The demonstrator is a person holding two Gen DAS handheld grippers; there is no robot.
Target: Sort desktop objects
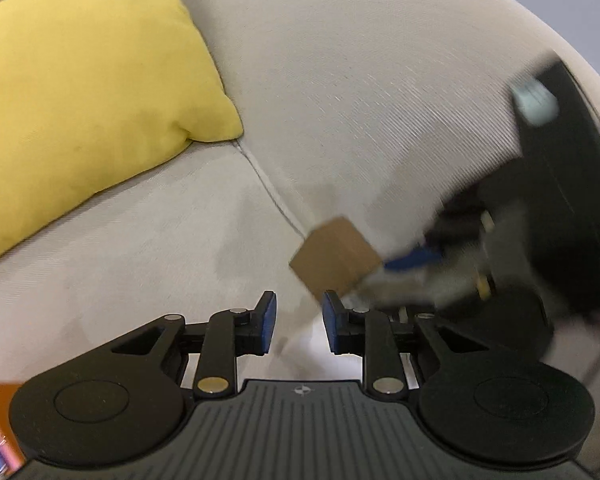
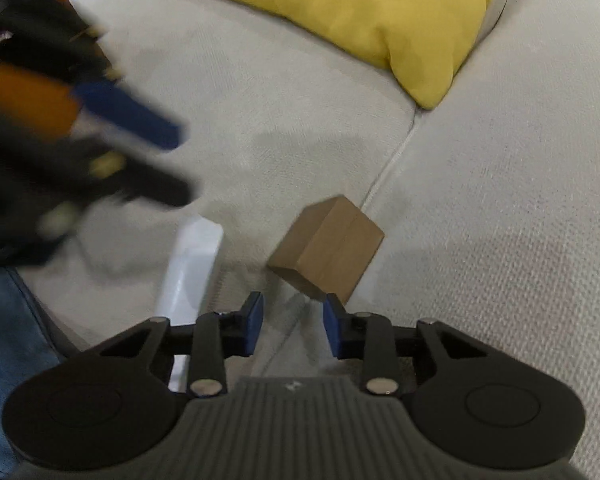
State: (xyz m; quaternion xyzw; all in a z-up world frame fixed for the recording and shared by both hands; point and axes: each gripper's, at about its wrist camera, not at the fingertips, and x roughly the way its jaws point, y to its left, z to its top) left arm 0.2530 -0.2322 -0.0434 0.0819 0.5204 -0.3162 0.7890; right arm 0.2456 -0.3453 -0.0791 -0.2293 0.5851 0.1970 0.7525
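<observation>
Beige sofa cushions (image 2: 300, 92) fill both views, their woven fabric split by a seam that runs between two seat pads. A yellow pillow (image 2: 352, 12) leans at the back of the sofa. On the cushion beside the seam sits a small brown cardboard box (image 2: 328, 252), tipped on one edge. A white flat object (image 2: 192, 272) lies on the cushion to the left of the box in the right wrist view. Blue denim (image 2: 4, 360) shows at that view's lower left edge.

The right tongs (image 2: 293, 328) point steeply down, jaws parted and empty, the box just ahead of the right-hand pad. The left tongs (image 1: 300, 326) also tilt downward, parted with nothing between them; in the right wrist view they appear blurred at the upper left.
</observation>
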